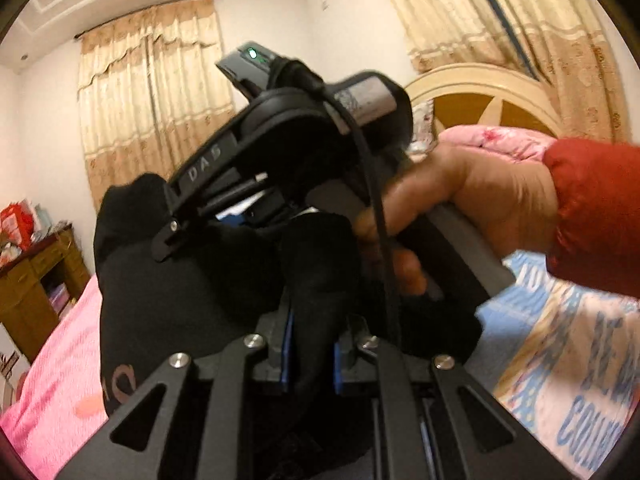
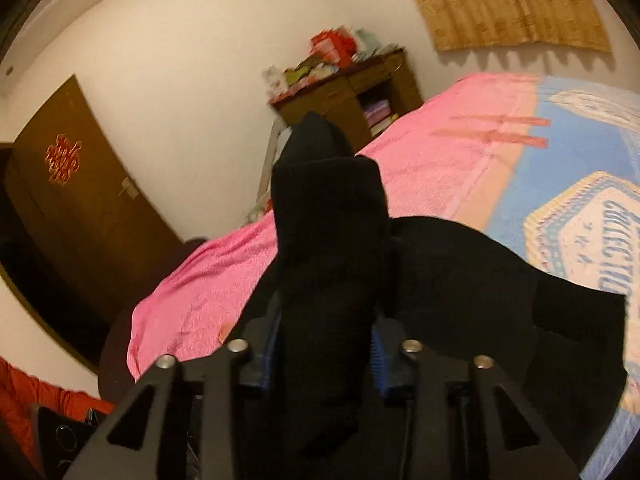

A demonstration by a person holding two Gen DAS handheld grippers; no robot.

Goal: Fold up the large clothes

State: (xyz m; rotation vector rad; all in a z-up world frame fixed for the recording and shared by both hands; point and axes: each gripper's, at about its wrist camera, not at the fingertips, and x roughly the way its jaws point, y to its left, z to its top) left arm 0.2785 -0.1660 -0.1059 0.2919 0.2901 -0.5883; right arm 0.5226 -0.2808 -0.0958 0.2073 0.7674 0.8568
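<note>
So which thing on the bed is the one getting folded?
Find the big bed with its pink and blue cover. Lifted above the pink part is a black garment, bunched up and pinched by both the left gripper and the right gripper. It is the only black cloth there; everything under it is pink, blue or cream.

- I see a bed [image 2: 440, 168] spread with pink and blue covers; I take it as my landmark.
- Its cream-and-brown headboard [image 1: 480, 96] stands under beige curtains [image 1: 152, 92].
- Beside the bed's far edge sits a cluttered wooden desk [image 2: 352, 92].
- Left of it, white walls [image 2: 192, 80] and a brown door [image 2: 80, 200].
</note>
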